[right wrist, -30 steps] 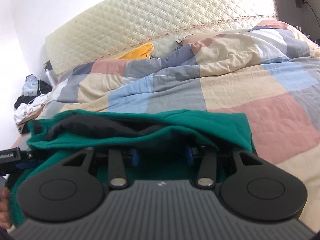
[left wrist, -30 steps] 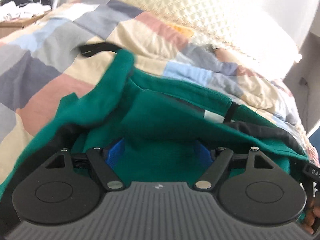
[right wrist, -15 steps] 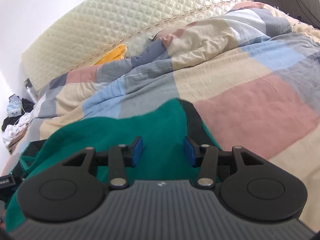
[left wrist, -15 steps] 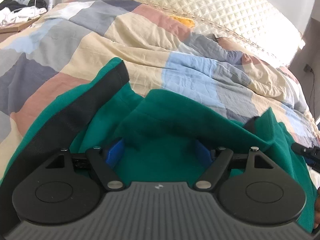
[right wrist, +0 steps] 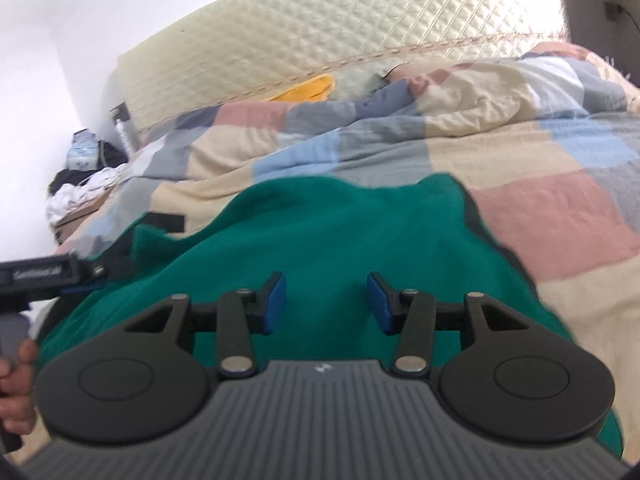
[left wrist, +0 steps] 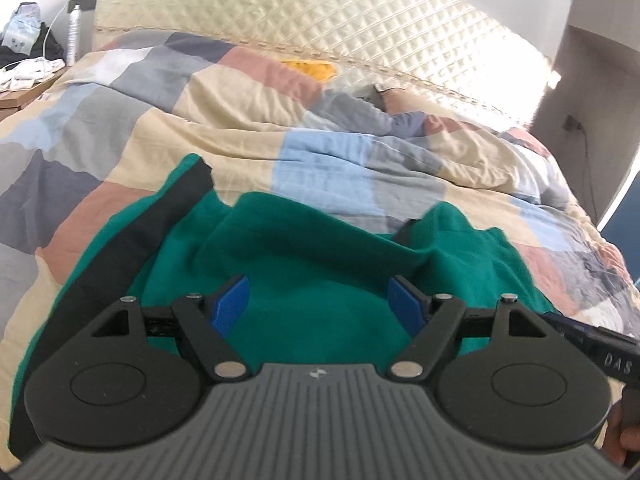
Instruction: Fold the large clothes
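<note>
While over green garment | left fingers wide apart | right fingers apart, empty

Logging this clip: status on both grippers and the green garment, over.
Left gripper open, nothing pinched. Right gripper open, nothing pinched. Green garment lies rumpled on the patchwork quilt, fold unfinished. Nothing in the way.

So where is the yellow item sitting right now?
The yellow item lies at the far end of the bed, wedged between the patchwork quilt and the quilted cream headboard; in the right wrist view it sits left of centre.
</note>
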`<state>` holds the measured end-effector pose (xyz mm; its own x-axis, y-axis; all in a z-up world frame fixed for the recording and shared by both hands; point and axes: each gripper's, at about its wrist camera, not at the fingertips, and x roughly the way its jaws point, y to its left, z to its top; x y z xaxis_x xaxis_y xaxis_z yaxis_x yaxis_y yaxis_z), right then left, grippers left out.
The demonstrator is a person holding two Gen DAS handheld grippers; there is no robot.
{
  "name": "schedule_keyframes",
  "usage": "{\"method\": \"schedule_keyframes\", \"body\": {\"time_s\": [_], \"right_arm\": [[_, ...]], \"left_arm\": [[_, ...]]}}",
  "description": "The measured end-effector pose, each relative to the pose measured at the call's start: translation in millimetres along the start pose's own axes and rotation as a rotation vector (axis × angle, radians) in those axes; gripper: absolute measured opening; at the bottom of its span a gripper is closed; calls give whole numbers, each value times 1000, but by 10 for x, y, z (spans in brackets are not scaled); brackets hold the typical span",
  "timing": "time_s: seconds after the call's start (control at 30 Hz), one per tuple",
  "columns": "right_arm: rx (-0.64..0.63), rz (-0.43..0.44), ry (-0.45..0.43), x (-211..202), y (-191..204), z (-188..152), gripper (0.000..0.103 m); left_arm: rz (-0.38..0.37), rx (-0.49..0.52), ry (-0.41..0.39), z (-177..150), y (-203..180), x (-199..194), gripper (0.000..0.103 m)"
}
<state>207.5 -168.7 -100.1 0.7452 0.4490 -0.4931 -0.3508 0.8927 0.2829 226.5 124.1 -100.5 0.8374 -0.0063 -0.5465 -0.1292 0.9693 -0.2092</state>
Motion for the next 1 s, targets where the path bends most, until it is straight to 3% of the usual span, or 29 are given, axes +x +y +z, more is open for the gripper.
{"method": "schedule_keyframes", "body": {"time_s": [0.23,0.37,0.43,0.57,0.63,0.73,0.83,1.0], "right_arm": [[-40,-9,43,25,90,-162,48],[-39,-8,50,24,91,-166,48],[-42,-8,49,17,94,-174,48],[-32,-1,51,25,77,-172,48],[-36,2,55,29,75,-164,48],[-39,19,65,24,45,-154,48],[-23,38,70,23,0,-154,49],[-16,44,72,39,-3,-154,49]], "left_arm": [[-4,2,30,-43,-35,100,80],[-65,-114,56,-41,116,170,80],[-90,-146,54,-57,141,175,71],[-113,-114,43,-34,64,210,62],[-136,-109,91,9,11,304,45],[-147,-127,181,146,-13,506,35],[-174,-227,282,339,56,812,32],[-67,-269,406,505,98,1418,18]]}}
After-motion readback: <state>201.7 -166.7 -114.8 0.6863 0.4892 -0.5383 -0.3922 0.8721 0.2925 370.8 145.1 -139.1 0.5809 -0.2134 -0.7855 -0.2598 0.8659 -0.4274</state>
